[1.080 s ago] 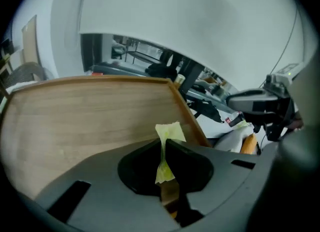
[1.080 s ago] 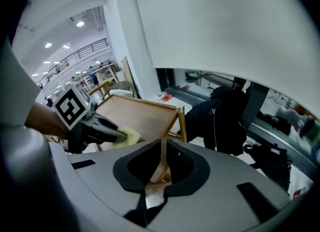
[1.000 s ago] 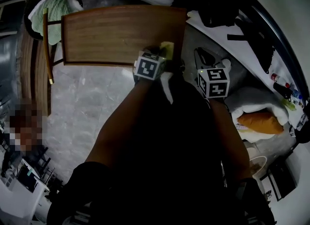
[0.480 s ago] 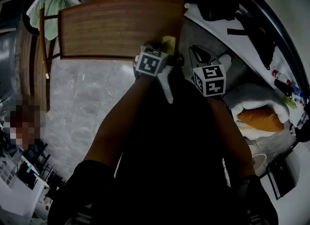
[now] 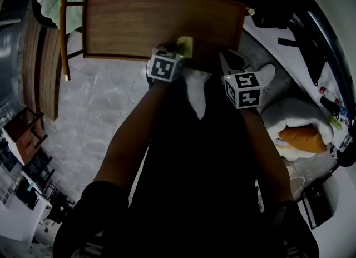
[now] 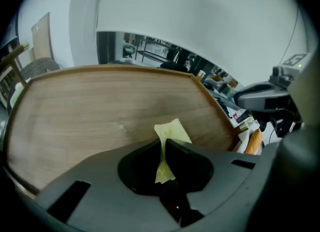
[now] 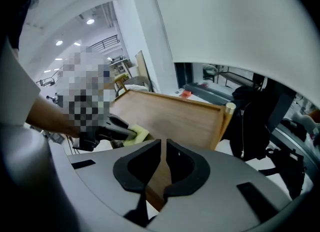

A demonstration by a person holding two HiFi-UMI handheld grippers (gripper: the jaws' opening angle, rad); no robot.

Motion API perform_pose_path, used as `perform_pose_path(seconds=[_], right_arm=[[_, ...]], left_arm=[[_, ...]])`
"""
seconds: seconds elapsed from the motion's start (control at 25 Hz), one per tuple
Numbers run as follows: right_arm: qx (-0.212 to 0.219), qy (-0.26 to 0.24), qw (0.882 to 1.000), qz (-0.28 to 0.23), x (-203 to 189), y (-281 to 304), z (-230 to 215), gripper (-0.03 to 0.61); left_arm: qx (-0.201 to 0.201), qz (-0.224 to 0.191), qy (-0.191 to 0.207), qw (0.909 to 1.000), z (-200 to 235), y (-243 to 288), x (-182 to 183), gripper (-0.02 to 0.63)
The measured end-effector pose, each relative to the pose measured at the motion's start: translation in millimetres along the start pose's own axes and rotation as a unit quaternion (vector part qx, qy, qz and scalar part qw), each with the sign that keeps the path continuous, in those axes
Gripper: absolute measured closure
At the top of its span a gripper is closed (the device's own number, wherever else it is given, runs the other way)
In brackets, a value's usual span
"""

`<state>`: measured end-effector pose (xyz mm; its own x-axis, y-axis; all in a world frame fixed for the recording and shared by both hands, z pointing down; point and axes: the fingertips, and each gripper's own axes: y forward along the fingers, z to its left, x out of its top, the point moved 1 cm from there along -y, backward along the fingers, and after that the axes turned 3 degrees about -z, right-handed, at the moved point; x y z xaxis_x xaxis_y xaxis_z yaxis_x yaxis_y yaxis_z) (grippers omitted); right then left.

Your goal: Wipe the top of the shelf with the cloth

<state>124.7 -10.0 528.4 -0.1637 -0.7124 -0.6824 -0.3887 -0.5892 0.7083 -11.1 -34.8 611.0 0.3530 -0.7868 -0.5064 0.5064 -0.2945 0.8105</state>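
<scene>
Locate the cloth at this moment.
The yellow cloth is pinched in the jaws of the left gripper, at the near edge of the wooden shelf top, right of centre in the head view.

Head camera: worn on my head, it looks steeply down from well above onto the shelf top [image 5: 139, 23] and the floor [image 5: 100, 118]. Left claw [image 6: 163, 144] camera: rides low and close over the same board, facing along it toward a white wall [image 6: 200, 21]. Right claw [image 7: 163, 141] camera: faces the board from its near corner, apparently slightly farther back, and takes in my left claw. All three views share the shelf top.
</scene>
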Motion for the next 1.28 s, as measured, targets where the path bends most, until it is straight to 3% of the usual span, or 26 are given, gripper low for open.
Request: perform_pose_path(seconds=[0.36, 0.72, 1.0, 1.28], right_arm=[[0.028, -0.006, 1.000, 0.003, 26.6, 60.4, 92.1, 0.535], [0.022, -0.006, 1.000, -0.004, 41.7, 91.1, 127.6, 0.535], [0.026, 0.001, 1.000, -0.007, 47.6, 106.2, 140.2, 0.535], [0.022, -0.003, 1.000, -0.007, 50.7, 98.7, 129.7, 0.535]], left_arm=[[0.046, 0.006, -0.001, 0.9989, 135.8, -54.2, -24.5, 0.581], [0.117, 0.008, -0.033, 0.9925, 254.4, -102.4, -41.6, 0.581], [0.178, 0.005, -0.090, 0.9799, 309.4, -133.0, -58.9, 0.581], [0.240, 0.023, -0.119, 0.9632, 354.3, -163.4, -81.8, 0.581]])
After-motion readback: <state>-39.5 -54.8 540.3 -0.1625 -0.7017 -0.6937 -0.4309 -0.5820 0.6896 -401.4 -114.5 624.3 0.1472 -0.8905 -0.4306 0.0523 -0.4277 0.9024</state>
